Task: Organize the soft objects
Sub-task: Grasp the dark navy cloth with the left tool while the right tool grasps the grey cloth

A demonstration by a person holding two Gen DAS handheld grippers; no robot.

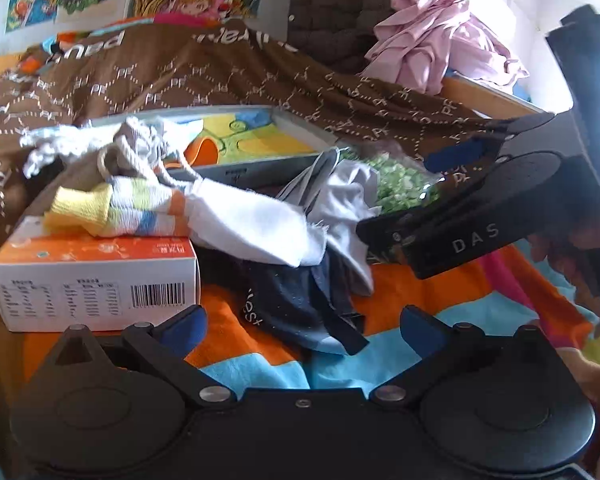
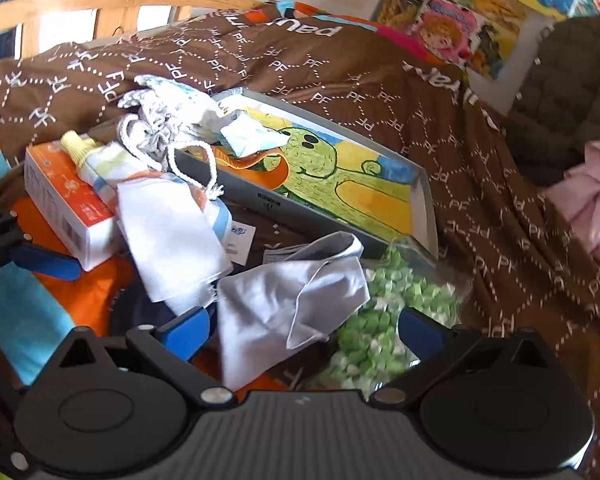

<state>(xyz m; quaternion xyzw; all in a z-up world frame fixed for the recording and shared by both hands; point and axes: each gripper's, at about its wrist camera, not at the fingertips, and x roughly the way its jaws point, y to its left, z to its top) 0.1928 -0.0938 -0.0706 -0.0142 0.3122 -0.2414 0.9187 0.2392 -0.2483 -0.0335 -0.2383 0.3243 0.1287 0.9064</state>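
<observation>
Left wrist view: the left gripper (image 1: 302, 330) hung released just behind a dark garment (image 1: 296, 300), sock (image 1: 140, 208) and box (image 1: 92, 280) ahead-left; a snagged corner could drag the whole heap.

Right wrist view: the right gripper (image 2: 300, 330) gaped over the grey cloth (image 2: 288, 304); closing might catch the green bag (image 2: 380, 320) alongside.
</observation>
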